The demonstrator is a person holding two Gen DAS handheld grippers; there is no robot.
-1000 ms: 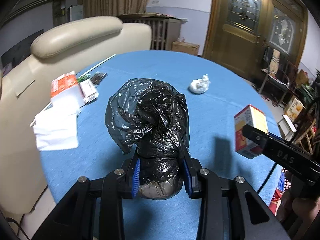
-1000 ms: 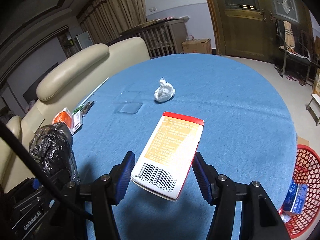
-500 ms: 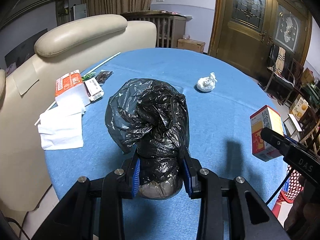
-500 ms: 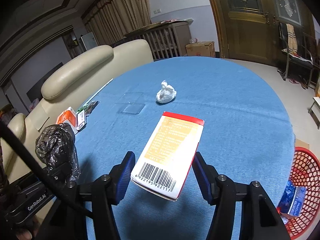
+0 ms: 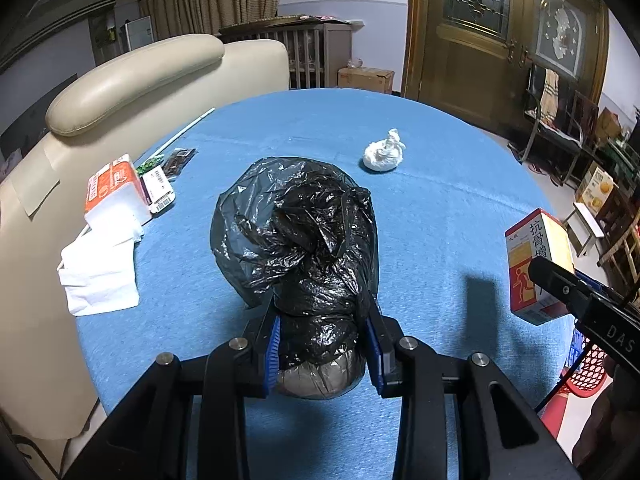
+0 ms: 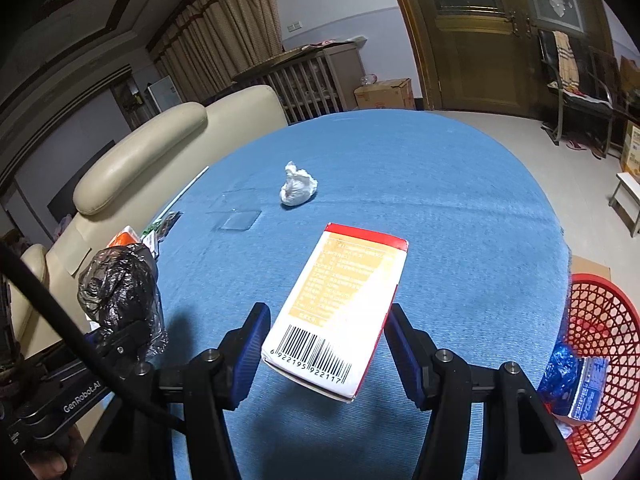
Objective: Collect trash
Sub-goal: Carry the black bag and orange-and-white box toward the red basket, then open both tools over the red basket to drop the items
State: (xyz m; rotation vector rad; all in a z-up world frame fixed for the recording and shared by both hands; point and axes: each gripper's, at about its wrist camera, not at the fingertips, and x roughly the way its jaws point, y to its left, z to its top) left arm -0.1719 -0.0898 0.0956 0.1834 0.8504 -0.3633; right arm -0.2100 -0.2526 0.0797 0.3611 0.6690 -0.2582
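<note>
Both tools loaded above the bench

Currently the left tool (image 5: 322,354) is clamped on a knotted black trash bag (image 5: 298,240), held above the blue bench (image 5: 440,208). Right of it, the right tool (image 6: 324,344) grips a red-and-white carton (image 6: 340,308). Ahead of both lies a crumpled white wad (image 6: 297,190); a red basket (image 6: 600,320) sits to the right tool's right.
</note>
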